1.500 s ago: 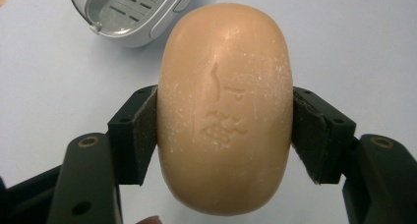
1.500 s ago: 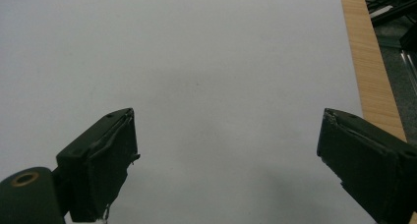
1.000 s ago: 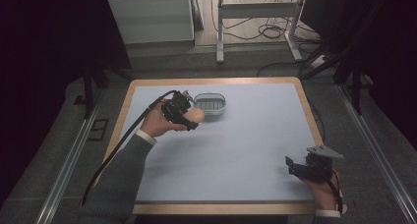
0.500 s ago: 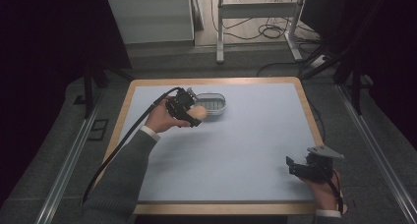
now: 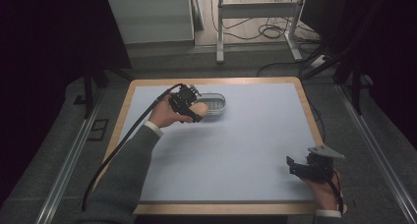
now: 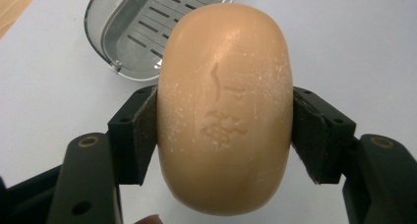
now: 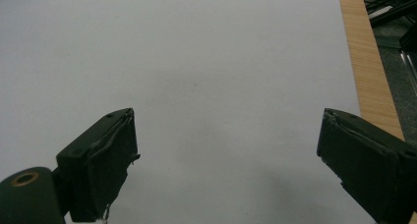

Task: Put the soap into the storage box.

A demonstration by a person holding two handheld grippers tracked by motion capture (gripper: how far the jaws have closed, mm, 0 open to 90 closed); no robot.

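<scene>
The table (image 5: 255, 150), covered by a pale sheet, carries a slotted metal soap dish (image 5: 213, 103) near its far left corner; in the left gripper view the dish lies empty. The left gripper (image 5: 189, 106) clamps a tan bar of soap (image 6: 223, 106) by its sides, held just beside the dish's near rim. Judging by this, the soap is picked up and its placing in the dish remains. The right gripper (image 5: 307, 166) rests by the near right corner, jaws wide apart around nothing.
</scene>
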